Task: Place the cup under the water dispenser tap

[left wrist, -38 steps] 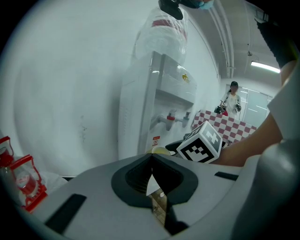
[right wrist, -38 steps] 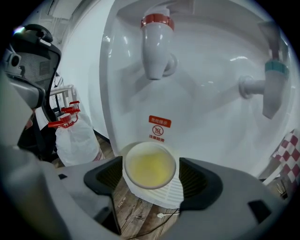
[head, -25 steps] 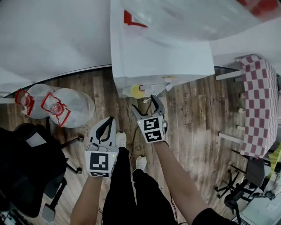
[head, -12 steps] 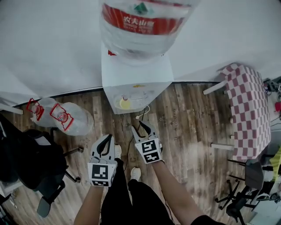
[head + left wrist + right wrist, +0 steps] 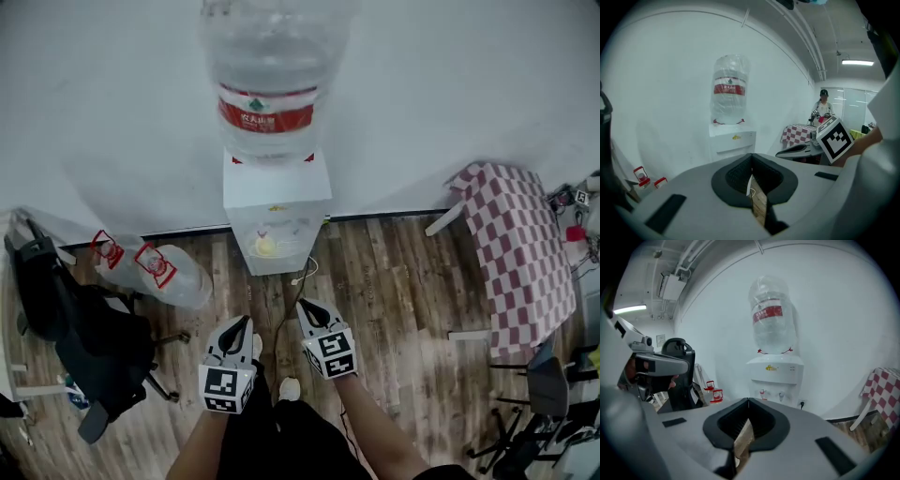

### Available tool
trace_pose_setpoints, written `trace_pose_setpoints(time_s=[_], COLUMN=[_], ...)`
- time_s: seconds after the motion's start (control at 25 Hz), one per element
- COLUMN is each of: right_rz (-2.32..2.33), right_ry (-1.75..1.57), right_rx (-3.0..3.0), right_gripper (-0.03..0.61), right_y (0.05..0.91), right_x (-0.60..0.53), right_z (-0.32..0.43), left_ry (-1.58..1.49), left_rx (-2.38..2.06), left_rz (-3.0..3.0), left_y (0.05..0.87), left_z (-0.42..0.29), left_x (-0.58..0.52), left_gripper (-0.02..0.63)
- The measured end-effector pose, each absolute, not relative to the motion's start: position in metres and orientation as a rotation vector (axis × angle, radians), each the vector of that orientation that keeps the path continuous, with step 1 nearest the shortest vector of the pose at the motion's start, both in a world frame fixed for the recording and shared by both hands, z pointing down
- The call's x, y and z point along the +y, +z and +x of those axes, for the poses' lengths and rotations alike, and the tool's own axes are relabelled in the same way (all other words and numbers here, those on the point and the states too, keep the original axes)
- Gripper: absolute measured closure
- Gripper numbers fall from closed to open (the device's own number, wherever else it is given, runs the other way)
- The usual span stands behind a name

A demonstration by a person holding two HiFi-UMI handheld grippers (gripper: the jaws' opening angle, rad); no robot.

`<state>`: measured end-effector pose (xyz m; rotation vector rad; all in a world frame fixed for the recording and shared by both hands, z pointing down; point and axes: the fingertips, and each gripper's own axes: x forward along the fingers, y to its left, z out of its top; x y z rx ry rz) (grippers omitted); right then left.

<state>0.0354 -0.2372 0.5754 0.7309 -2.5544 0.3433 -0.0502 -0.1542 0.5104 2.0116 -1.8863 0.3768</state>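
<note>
Crowning the dispenser (image 5: 277,202) stands a red-labelled bottle (image 5: 272,66), print illegible.

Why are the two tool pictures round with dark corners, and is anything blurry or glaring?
Left gripper view and right gripper view: wide-angle lenses bow the wall and ceiling pipes and darken the corners. Left gripper view: a ceiling lamp glares white. Head view: the water bottle looks stretched toward the top edge and a little soft; the wooden floor is evenly lit.

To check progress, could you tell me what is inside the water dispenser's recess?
A yellow cup stands inside the water dispenser. The right gripper view shows only its taps; the right gripper covers the cup.
</note>
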Motion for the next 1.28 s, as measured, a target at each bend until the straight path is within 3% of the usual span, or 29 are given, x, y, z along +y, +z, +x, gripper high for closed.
trace_pose_setpoints(time_s=[0.6,1.28], right_rz=[0.783,0.944], right_ry=[0.575,0.403], right_rx=[-2.73,-2.726], right_gripper=[0.555,0.555], right_y=[0.484,0.427], right_x=[-0.128,-0.026], right_z=[0.1,0.078], left_ry=[0.427,0.291], left_rx=[-1.941,-1.797], left_rz=[2.071,2.26], left_y=[0.431,0.401], left_z=[-0.028,-0.07], left_x=[-0.072,0.024], left_gripper=[0.6,0.6])
